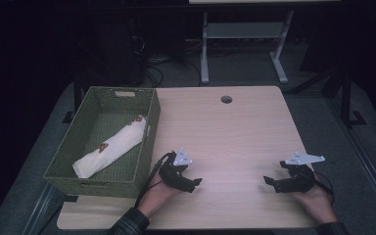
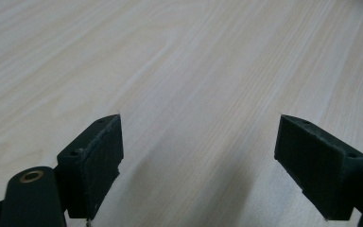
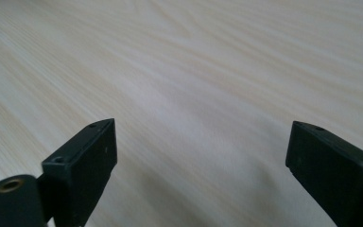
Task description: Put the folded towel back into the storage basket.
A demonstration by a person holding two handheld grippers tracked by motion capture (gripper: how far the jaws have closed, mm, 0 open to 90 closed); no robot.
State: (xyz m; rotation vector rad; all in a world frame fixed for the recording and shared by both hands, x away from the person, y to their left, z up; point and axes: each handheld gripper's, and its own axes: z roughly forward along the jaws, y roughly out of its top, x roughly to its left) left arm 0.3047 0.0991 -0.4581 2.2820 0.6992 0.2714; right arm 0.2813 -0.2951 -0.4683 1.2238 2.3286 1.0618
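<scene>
A green woven basket (image 1: 149,131) stands at the table's left edge with a rolled white cloth (image 1: 110,147) printed with brown marks lying inside it. My left gripper (image 1: 194,183) rests low over the wooden table (image 1: 235,132) just right of the basket, open, jaws pointing right. My right gripper (image 1: 270,182) sits near the table's right front, open, jaws pointing left toward the other one. In the left gripper view the left gripper (image 2: 198,161) has its jaws wide apart over bare wood. In the right gripper view the right gripper (image 3: 201,170) likewise spans only wood grain.
A round cable hole (image 1: 226,99) sits near the table's far edge. Beyond the table stands a white metal frame (image 1: 245,34) on dark floor with cables. A person's hands and a plaid sleeve (image 1: 129,223) come in from the bottom.
</scene>
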